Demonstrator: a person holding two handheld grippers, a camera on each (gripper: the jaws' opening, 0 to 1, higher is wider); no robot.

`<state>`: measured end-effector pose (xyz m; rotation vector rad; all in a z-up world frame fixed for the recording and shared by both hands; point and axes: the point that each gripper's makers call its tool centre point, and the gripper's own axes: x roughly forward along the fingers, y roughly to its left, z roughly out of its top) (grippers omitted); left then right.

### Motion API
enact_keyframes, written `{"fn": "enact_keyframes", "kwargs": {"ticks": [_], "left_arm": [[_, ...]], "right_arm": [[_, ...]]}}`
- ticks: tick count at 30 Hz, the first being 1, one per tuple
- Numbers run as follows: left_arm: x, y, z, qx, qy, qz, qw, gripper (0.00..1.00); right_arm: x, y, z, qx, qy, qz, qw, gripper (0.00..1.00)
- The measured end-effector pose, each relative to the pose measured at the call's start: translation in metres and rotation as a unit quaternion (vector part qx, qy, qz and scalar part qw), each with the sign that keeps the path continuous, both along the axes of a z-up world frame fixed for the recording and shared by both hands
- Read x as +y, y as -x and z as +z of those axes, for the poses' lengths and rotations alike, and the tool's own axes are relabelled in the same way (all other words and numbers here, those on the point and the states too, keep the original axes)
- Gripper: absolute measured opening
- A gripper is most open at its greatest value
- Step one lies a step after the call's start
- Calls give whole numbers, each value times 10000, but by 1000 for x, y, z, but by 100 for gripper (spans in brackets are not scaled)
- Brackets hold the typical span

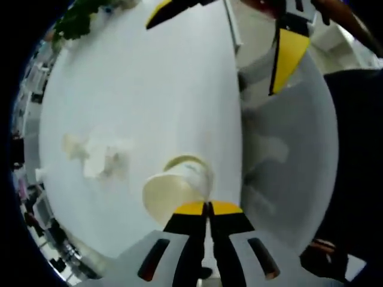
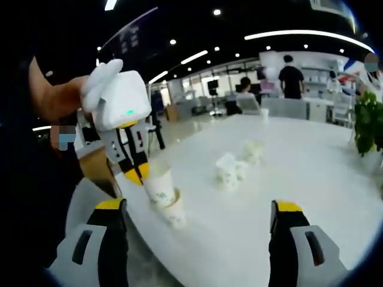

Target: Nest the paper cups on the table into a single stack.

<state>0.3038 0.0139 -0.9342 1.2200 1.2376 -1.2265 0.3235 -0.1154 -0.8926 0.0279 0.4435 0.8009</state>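
Left gripper (image 2: 139, 173) clamped on upper paper cup (image 2: 160, 187) rim, cup seated inside lower cup (image 2: 174, 213), right gripper (image 2: 197, 218) jaws apart, loose cups (image 2: 230, 170) on white table (image 2: 311, 173).

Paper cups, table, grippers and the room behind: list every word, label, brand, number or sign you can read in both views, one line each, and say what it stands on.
None can be read.
Paper cup held by the left gripper: faint greenish marks, too blurred to read.
Dark panel near the ceiling: pale marks, too small to read.
Table: no text.
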Motion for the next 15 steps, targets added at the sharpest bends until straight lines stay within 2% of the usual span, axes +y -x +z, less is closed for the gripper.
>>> {"fn": "enact_keyframes", "kwargs": {"ticks": [15], "left_arm": [[-1, -5, -27, 40, 45, 88, 9999, 0]], "right_arm": [[0, 1, -6, 75, 31, 3, 10000, 98]]}}
